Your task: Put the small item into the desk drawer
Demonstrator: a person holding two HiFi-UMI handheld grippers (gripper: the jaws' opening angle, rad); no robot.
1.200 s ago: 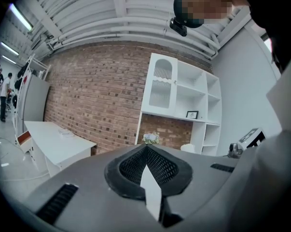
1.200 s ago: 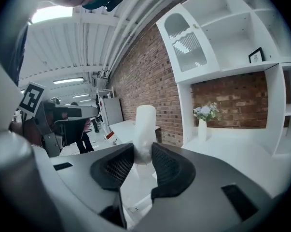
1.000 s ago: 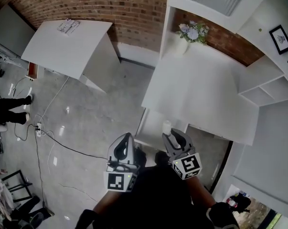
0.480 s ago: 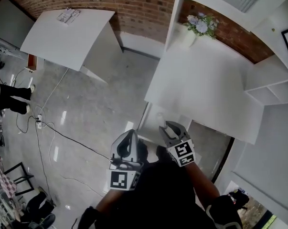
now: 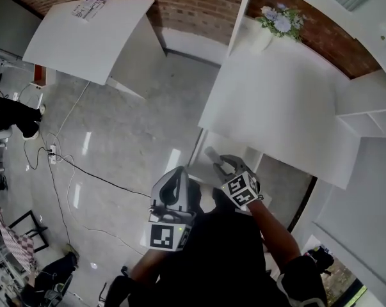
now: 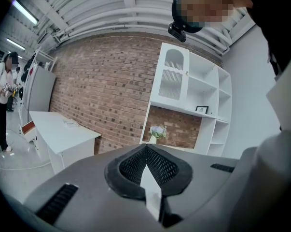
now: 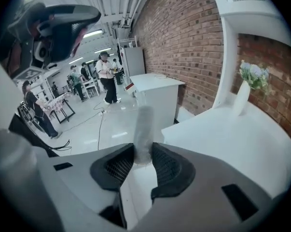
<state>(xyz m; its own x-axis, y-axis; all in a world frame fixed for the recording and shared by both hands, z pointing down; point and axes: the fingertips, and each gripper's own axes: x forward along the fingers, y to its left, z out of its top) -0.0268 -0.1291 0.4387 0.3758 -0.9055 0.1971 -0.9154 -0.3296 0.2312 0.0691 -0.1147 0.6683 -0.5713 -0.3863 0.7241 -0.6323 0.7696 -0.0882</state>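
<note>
Brick-walled room, white desk [image 5: 276, 101] at right. Right gripper [image 5: 217, 165] pinching small pale cylinder [image 5: 210, 154], just off desk's near edge. Left gripper [image 5: 175, 179] jaws pressed together, empty. Best to pull drawer with left first, right grip firm meanwhile. Drawer not made out as open, contents unseen. Vase [image 5: 264, 38] on desk holding flowers.

The small item [image 7: 145, 129], a pale, blurry cylinder, sits pinched between my right gripper's [image 7: 143, 156] jaws, sticking out past their tips, beside the white desk's [image 5: 276, 101] near edge.
</note>
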